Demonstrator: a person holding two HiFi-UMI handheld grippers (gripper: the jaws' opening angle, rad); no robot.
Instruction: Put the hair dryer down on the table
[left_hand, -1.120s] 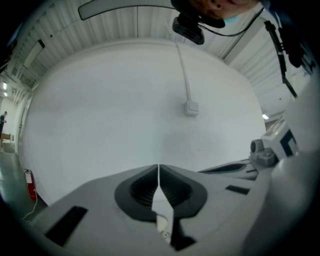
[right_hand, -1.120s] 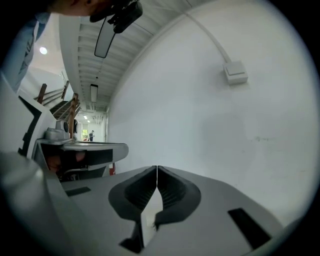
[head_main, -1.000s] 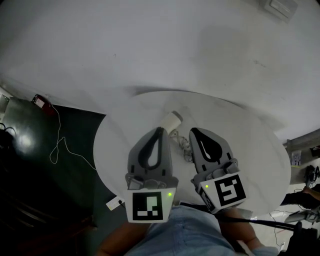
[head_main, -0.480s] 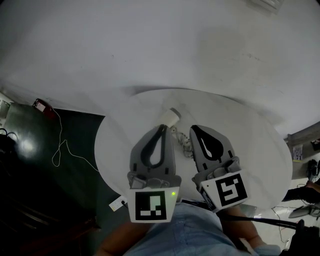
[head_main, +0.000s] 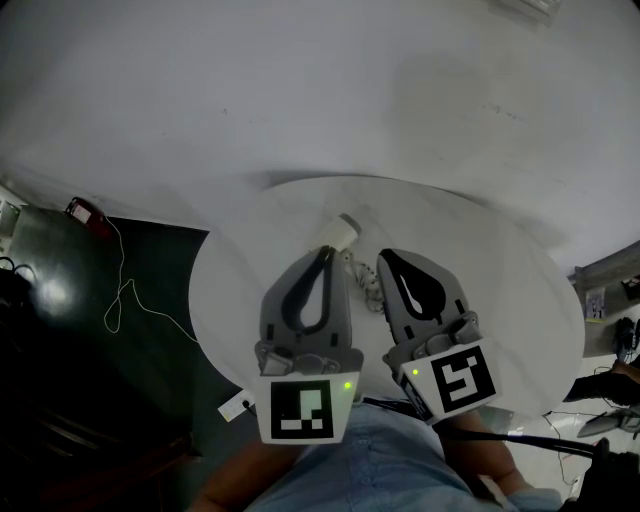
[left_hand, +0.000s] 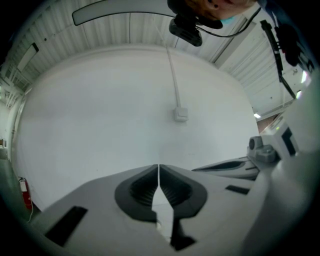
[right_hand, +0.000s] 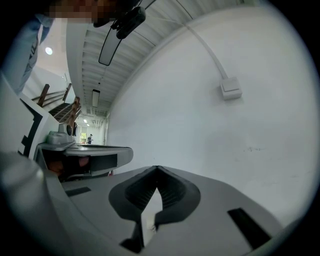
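Note:
In the head view the hair dryer lies on the round white table (head_main: 480, 260). Its pale nozzle (head_main: 340, 232) pokes out beyond my left gripper, and its coiled cord (head_main: 369, 288) shows in the gap between the two grippers; the body is hidden under them. My left gripper (head_main: 322, 257) is shut, with nothing in it. My right gripper (head_main: 384, 257) is shut and empty beside it. In the left gripper view the left gripper (left_hand: 158, 167) shows its jaws meeting against a bare wall. The right gripper view shows the same for the right gripper (right_hand: 157, 169).
Dark floor lies left of the table, with a red object (head_main: 82, 209), a thin white cable (head_main: 125, 293) and a white plug (head_main: 230, 406). A wall box (left_hand: 181, 114) with a conduit is on the white wall ahead. Clutter stands at the far right (head_main: 600, 312).
The head view has shifted slightly, so the nozzle sits a little higher in frame. Both grippers stay shut side by side over the hair dryer.

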